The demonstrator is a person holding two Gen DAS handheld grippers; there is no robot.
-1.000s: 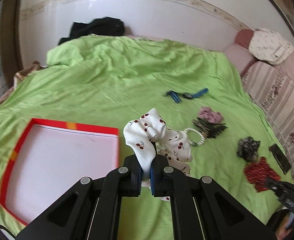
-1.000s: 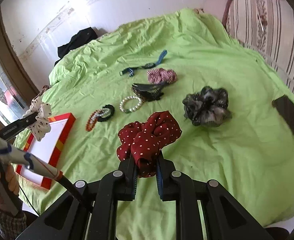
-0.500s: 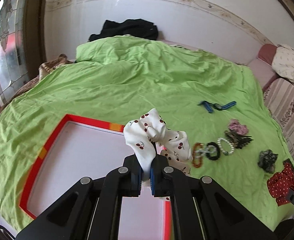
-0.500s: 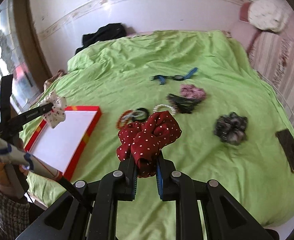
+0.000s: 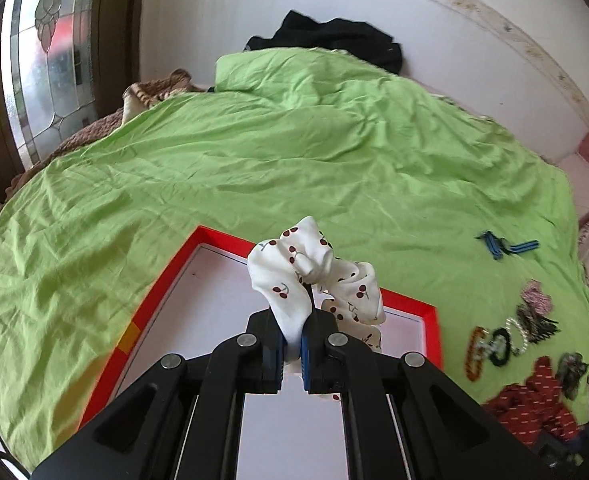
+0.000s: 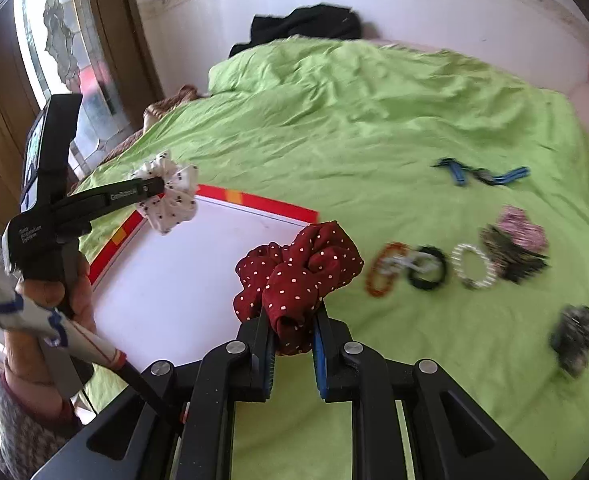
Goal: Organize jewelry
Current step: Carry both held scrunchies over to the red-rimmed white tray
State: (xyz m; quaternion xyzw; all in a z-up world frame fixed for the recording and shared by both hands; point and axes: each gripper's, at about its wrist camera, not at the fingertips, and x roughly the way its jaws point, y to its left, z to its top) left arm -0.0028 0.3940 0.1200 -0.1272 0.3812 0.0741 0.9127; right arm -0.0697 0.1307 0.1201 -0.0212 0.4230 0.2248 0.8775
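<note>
Spanning the near-left of the green bedspread, the red-rimmed tray lies below your left gripper, clenched on the white cherry scrunchie (over the tray's far part). Your right gripper, clamping the red dotted scrunchie, hangs beside the tray's right edge, so judge left nearer.

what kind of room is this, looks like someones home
Most likely a bedroom in a home: the work surface is a bed under a rumpled green sheet, with a leaded glass window at its side and dark clothing heaped against the wall.
</note>
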